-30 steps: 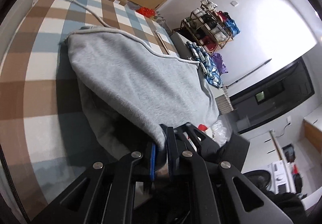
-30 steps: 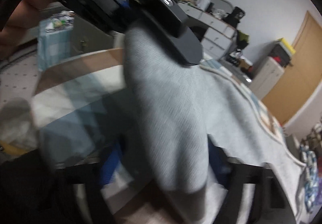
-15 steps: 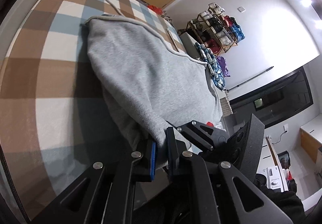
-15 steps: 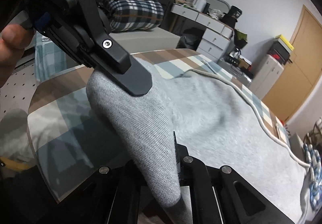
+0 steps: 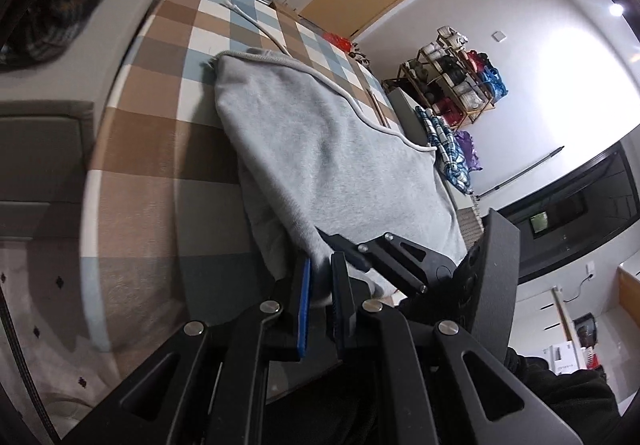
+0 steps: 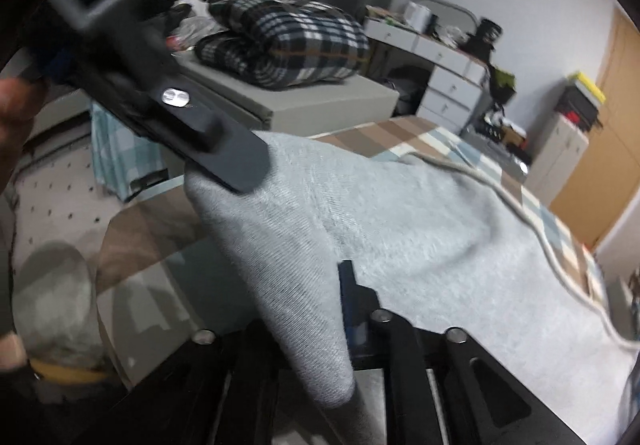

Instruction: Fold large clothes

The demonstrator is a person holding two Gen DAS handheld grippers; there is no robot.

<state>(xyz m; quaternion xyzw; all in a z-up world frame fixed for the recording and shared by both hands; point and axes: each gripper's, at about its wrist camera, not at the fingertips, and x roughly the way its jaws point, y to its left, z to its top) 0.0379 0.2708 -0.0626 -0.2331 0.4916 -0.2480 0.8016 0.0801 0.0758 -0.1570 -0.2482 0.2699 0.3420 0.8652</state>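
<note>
A grey sweatshirt point(image 5: 320, 149) with a white drawstring lies folded on a checked brown, white and blue table cover point(image 5: 160, 149). My left gripper point(image 5: 320, 277) is shut on the sweatshirt's near edge and holds it just above the cover. The right gripper's fingers point(image 5: 400, 257) grip the same edge beside it. In the right wrist view my right gripper point(image 6: 320, 309) is shut on a fold of the sweatshirt point(image 6: 400, 245), which drapes over its left finger. The left gripper's finger point(image 6: 224, 157) pinches the cloth further along that edge.
A folded dark plaid blanket point(image 6: 288, 41) lies on a grey cabinet beyond the table. A shoe rack point(image 5: 460, 85) stands by the far wall, with a blue plaid cloth point(image 5: 448, 149) hanging near the table's far side. Drawers and boxes line the wall by the wooden door.
Both grippers have pulled the sweatshirt's edge back toward the near end of the table, still shut on it. The two grippers have drawn slightly apart along the edge.
</note>
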